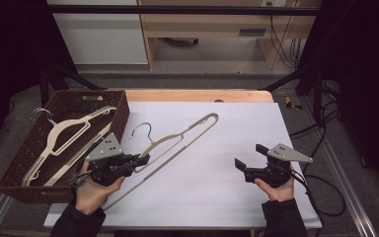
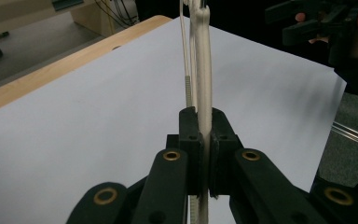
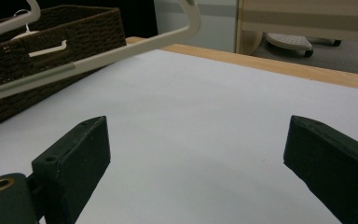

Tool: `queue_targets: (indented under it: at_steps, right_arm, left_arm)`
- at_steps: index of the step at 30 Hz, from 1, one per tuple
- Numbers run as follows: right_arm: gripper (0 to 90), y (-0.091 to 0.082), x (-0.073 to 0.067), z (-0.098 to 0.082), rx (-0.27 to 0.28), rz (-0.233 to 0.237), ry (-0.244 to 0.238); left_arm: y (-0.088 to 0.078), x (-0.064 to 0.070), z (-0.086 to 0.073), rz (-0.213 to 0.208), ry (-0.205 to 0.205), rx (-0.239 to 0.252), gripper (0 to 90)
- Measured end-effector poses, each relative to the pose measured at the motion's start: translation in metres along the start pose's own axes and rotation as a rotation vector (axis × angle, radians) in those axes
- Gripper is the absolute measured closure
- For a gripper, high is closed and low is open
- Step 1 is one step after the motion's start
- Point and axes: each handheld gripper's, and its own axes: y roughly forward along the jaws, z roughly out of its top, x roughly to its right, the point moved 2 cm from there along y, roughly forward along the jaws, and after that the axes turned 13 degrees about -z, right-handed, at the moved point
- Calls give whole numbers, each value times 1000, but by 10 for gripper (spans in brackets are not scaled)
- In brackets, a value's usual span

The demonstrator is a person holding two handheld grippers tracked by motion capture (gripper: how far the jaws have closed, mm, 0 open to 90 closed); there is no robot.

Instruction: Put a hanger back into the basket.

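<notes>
Wicker basket (image 1: pixel 121 106) holds one hanger (image 1: pixel 61 138) (left hand-held gripper (image 1: pixel 140 160) clamps another hanger (image 1: pixel 177 140); right hand-held gripper (image 1: pixel 249 155) gapes).

A lab-style recording station: a white-topped table (image 1: pixel 217 148) inside a dark metal frame (image 1: pixel 177 9), loose cables (image 1: pixel 321 133) to its right, plain wooden furniture (image 1: pixel 202 24) behind it.

The hanger (image 1: pixel 177 140) in the black left gripper (image 1: pixel 143 160) is cream with a silver hook. A second cream hanger (image 1: pixel 64 138) lies in a dark brown woven basket (image 1: pixel 121 111). The sheet (image 1: pixel 217 177) is plain white over a light wood table (image 1: pixel 197 95). The right gripper (image 1: pixel 250 157) is black.
</notes>
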Motion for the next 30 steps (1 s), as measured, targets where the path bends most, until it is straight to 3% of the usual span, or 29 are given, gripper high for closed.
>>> queue_targets:
  at_steps: [7,17,23,30]
  right_arm:
    - [68,-1,1,0,1,-2,2]
    - [49,-2,2,1,6,-15,3]
    - [46,-2,3,0,2,-15,3]
    - [45,0,2,-1,-7,-14,-4]
  left_arm:
    - [-32,-6,20,27,20,20,861]
    - [-73,-32,40,60,27,42,861]
    - [-92,-51,43,78,17,46,860]
    - [-109,-77,36,119,8,34,860]
